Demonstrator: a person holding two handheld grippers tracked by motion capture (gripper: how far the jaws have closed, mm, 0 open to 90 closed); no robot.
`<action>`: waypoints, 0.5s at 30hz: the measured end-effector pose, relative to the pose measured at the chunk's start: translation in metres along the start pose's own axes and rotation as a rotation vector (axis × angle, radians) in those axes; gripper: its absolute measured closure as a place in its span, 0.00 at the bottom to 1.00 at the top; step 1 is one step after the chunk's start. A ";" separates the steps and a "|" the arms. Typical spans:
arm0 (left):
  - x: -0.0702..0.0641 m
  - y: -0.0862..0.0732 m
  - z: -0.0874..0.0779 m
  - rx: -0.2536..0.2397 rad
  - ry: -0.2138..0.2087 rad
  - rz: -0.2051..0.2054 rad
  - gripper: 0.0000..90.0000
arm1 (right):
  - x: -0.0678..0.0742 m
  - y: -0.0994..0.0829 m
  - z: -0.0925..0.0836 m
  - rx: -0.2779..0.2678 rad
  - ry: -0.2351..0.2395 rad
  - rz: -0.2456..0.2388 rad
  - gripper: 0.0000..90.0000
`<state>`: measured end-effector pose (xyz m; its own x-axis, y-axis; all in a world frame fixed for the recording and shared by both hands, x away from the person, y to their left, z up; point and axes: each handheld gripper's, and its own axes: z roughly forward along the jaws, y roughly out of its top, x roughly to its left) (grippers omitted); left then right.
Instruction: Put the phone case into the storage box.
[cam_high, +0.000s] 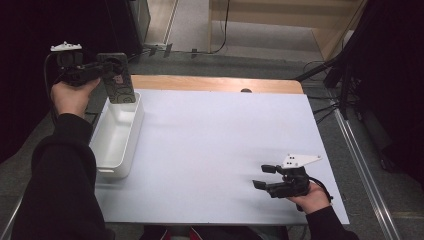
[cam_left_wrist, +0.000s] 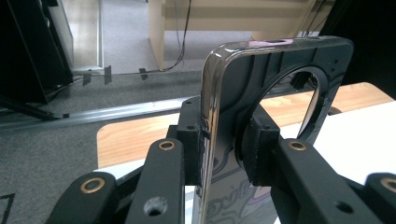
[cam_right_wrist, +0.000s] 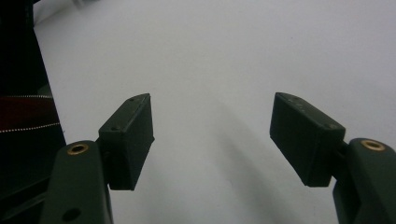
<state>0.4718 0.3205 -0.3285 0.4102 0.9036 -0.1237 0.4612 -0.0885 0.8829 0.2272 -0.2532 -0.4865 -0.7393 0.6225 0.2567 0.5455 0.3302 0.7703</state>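
Nearest the viewer, the right tool (cam_high: 264, 176) rested low on the white worktop (cam_high: 215, 150) at its near right corner, its jaws spread with nothing between them — the right gripper view showed both black pads (cam_right_wrist: 306, 137) apart over bare white surface. Farther off, at the left edge, stood a white bin (cam_high: 117, 140), long and open-topped, with no contents visible in it. Above the bin's far end the left tool (cam_high: 107, 69) was pinched on a phone case (cam_high: 119, 80), held upright with its lower edge at about the level of the bin's rim. In the left gripper view the pads (cam_left_wrist: 191, 140) pressed the case (cam_left_wrist: 275, 56) from both flat faces, just below its large round camera cut-out. The case appeared thin, light and fairly stiff, with a glossy rim that would probably be slippery; a hold across the flat faces, as here, seemed safer than one on the curved edge or across the cut-out, where the shell is likely weakest. Beyond the white sheet a strip of wooden worktop (cam_high: 215, 82) and grey floor (cam_high: 250, 55) lay behind.
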 end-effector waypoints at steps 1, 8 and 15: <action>0.001 -0.001 0.000 0.001 0.004 -0.001 0.79 | 0.000 0.000 0.000 0.000 0.001 0.001 0.33; 0.006 -0.006 0.005 -0.007 0.017 -0.006 0.79 | 0.001 0.001 -0.002 -0.016 0.008 0.002 0.33; 0.008 -0.008 0.013 -0.005 0.019 -0.004 0.79 | 0.001 0.002 -0.002 -0.020 0.004 -0.001 0.33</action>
<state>0.4816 0.3235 -0.3425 0.3934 0.9116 -0.1188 0.4589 -0.0828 0.8846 0.2267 -0.2533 -0.4839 -0.7414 0.6191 0.2587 0.5372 0.3165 0.7818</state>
